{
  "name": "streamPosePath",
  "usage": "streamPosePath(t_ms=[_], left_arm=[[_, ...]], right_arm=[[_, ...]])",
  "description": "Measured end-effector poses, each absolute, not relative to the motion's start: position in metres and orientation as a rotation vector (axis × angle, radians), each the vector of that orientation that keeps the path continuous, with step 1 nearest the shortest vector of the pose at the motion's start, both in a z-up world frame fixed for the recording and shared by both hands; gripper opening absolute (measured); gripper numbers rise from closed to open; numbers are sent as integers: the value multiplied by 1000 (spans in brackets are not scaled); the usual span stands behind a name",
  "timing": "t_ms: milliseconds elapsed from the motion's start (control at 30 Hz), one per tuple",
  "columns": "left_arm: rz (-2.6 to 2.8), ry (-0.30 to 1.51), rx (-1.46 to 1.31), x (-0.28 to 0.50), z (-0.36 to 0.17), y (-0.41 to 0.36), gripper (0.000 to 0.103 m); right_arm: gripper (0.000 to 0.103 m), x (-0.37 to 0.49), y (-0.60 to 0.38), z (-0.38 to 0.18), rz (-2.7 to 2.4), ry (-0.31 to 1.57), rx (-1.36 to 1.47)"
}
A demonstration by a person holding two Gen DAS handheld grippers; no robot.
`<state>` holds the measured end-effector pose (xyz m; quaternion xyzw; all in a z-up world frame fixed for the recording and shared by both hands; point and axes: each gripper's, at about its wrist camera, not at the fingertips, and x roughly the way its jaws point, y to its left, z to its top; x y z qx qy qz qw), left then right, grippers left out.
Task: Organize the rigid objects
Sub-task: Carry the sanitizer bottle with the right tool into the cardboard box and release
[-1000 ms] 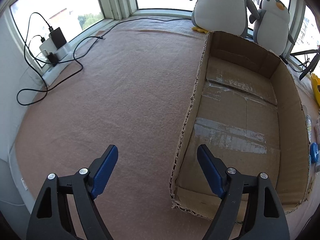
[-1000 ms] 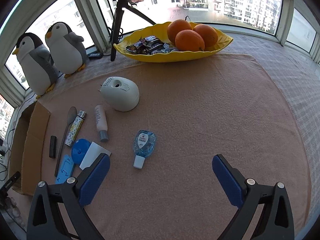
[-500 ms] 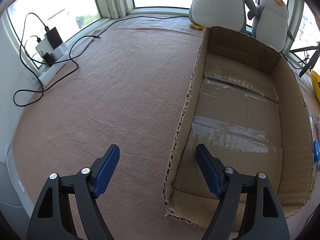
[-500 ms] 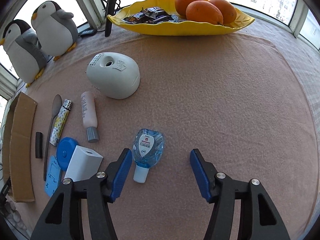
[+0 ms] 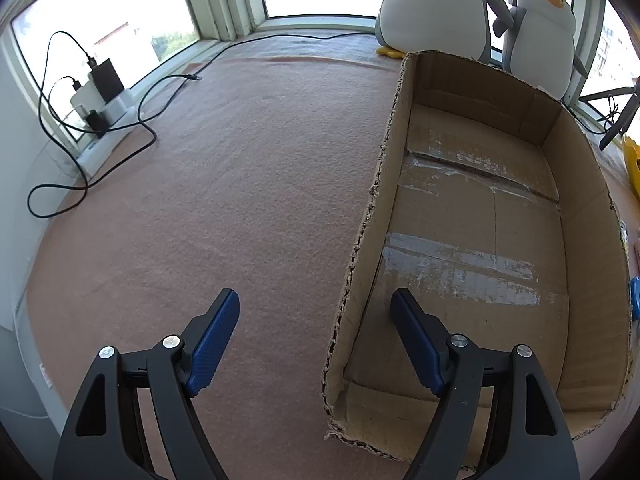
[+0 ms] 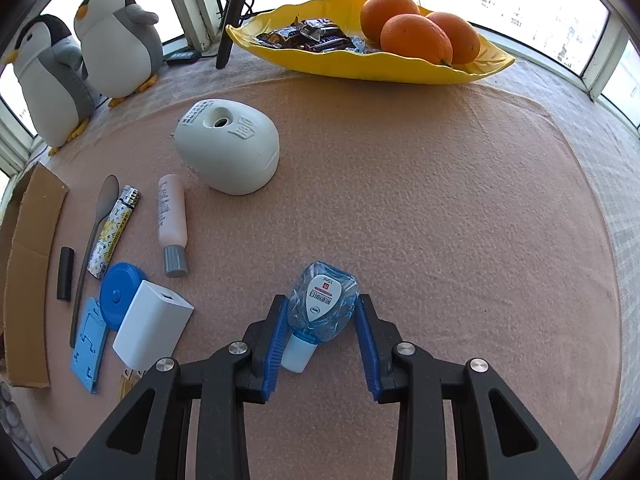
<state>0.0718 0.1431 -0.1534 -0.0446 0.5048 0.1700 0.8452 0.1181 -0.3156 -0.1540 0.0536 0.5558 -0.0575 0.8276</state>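
In the right wrist view my right gripper [image 6: 322, 314] has its blue pads on both sides of a small clear blue bottle [image 6: 322, 306] with a white cap, lying on the pink cloth. The pads touch or nearly touch it; the jaws are narrowed around it. To the left lie a white charger block [image 6: 152, 326], a blue round case [image 6: 118, 294], a blue holder [image 6: 88, 344], a pink tube [image 6: 172, 222], a lighter [image 6: 114, 236], a spoon [image 6: 96, 232] and a white domed device [image 6: 230, 146]. In the left wrist view my left gripper [image 5: 314, 320] is open and empty over the near left wall of an empty cardboard box [image 5: 580, 208].
A yellow dish [image 6: 400, 70] with oranges and sweets stands at the back. Two plush penguins [image 6: 116, 40] sit by the window, also in the left wrist view [image 5: 436, 4]. A power strip with cables [image 5: 100, 104] lies far left. The box's edge [image 6: 28, 280] shows at left.
My right gripper moved forward and down onto the blue bottle, and its jaws narrowed from wide open to either side of it. The left gripper drifted slightly along the box.
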Motion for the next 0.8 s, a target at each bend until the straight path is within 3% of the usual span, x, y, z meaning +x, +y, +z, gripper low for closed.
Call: streamPosePath(t_ms=[433, 800], left_arm=[[322, 1063, -102, 73, -156, 147, 79], [244, 1082, -93, 75, -157, 148, 78]], right_arm=[[30, 59, -281, -82, -12, 1063, 117], [30, 28, -175, -24, 197, 999, 76]])
